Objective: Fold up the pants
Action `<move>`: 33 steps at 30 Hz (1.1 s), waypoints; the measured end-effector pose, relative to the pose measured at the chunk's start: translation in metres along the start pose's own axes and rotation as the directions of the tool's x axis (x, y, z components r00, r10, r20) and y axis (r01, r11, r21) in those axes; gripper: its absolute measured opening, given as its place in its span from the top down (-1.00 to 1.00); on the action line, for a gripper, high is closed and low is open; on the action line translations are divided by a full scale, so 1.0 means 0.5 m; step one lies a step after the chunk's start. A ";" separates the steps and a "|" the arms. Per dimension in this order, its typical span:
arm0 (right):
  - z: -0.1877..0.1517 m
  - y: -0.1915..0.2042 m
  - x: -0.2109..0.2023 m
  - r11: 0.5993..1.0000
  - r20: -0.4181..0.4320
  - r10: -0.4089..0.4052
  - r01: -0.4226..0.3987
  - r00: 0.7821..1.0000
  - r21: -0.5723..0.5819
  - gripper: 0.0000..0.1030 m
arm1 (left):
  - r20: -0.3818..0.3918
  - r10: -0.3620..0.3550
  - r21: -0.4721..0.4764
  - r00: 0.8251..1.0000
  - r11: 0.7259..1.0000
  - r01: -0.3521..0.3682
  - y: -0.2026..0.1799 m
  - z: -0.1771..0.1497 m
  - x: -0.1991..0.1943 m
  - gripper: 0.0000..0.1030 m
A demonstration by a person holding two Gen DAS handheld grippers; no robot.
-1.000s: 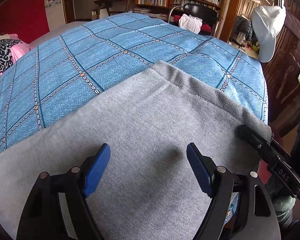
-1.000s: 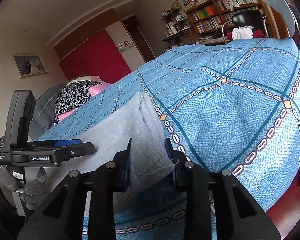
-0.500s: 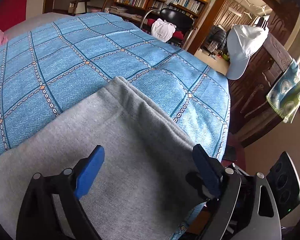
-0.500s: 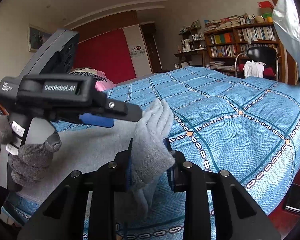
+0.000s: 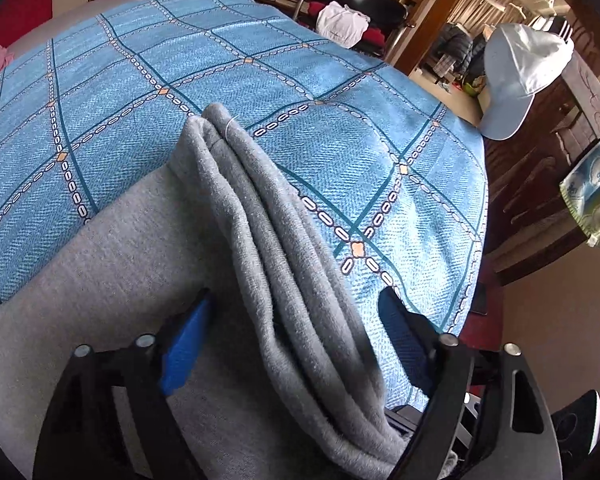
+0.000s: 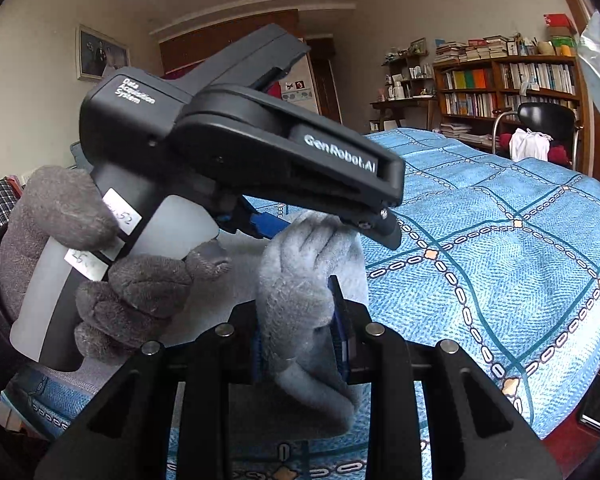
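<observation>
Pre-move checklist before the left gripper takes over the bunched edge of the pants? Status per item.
1. Right gripper clamped on the bunched edge of the grey pants: ok.
2. Bunch lies between the left gripper pads: ok.
3. Left pads pressing the cloth: not ok; the jaws have just been closing but gaps show on both sides.
4. All layers gathered in the bunch: cannot tell.
5. Rest of the pants flat on the blue bedspread: ok where visible.
6. Grippers clear of each other: cannot tell, very close.

Grey fleece pants lie spread on the blue patterned bed, one edge gathered into a raised, bunched ridge.
</observation>
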State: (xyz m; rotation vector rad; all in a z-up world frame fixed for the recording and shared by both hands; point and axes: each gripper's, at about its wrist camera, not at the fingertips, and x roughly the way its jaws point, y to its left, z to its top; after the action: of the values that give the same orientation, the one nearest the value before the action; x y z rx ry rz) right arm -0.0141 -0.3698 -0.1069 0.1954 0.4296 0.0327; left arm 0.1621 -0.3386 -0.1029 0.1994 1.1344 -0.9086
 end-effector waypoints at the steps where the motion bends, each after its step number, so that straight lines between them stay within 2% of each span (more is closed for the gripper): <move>1: 0.000 0.000 0.001 1.000 -0.003 0.002 -0.002 1.000 0.000 0.47 | -0.006 0.017 -0.009 1.000 1.000 -0.017 0.005 -0.002 0.004 -0.20; 3: 0.000 0.000 0.002 1.000 -0.010 0.006 -0.006 1.000 0.002 0.47 | 0.001 0.026 -0.012 1.000 1.000 -0.026 0.012 -0.008 0.001 -0.03; 5: 0.000 0.003 0.002 1.000 -0.020 0.012 -0.012 1.000 0.007 0.47 | 0.006 0.026 -0.014 1.000 1.000 -0.026 0.017 -0.016 -0.007 0.26; 7: 0.006 0.002 0.003 0.999 -0.039 0.031 -0.030 0.999 0.026 0.46 | 0.011 0.010 -0.019 1.000 1.000 -0.010 0.019 -0.022 -0.019 0.44; 10: 0.017 0.002 -0.005 0.996 -0.053 0.076 -0.073 0.996 0.051 0.35 | 0.031 0.017 -0.009 0.999 1.000 -0.017 0.021 -0.032 -0.040 0.54; 11: 0.021 0.001 -0.011 0.994 -0.049 0.097 -0.094 0.994 0.061 0.20 | 0.038 0.017 -0.009 0.999 1.000 -0.017 0.021 -0.033 -0.047 0.57; 12: 0.025 0.001 -0.018 0.991 -0.043 0.120 -0.116 0.992 0.070 0.03 | 0.045 0.014 -0.013 0.999 1.000 -0.014 0.026 -0.036 -0.056 0.58; 14: 0.034 -0.003 -0.034 0.985 -0.026 0.154 -0.152 0.988 0.076 -0.13 | 0.061 0.013 -0.019 0.998 1.000 -0.012 0.035 -0.041 -0.074 0.59; 18: 0.047 -0.007 -0.058 0.983 -0.002 0.178 -0.178 0.984 0.054 -0.32 | 0.096 0.005 -0.037 0.995 0.999 -0.002 0.062 -0.053 -0.123 0.59; 21: 0.040 0.010 -0.063 0.985 -0.014 0.174 -0.174 0.985 0.016 -0.47 | 0.126 0.010 -0.044 0.992 0.999 -0.005 0.076 -0.064 -0.163 0.59; 26: 0.025 0.038 -0.042 0.984 -0.068 0.177 -0.178 0.982 -0.014 -0.47 | 0.170 0.015 -0.072 0.985 0.997 -0.003 0.111 -0.094 -0.228 0.59; 33: -0.024 0.083 0.027 0.984 -0.164 0.168 -0.175 0.972 -0.026 -0.47 | 0.233 0.065 -0.128 0.970 0.991 -0.036 0.181 -0.157 -0.321 0.59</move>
State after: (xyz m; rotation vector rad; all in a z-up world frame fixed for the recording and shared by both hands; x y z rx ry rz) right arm -0.0066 -0.3258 -0.1149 0.1909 0.5724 0.2284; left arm 0.1528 -0.1525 -0.0291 0.0172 0.9549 -0.7912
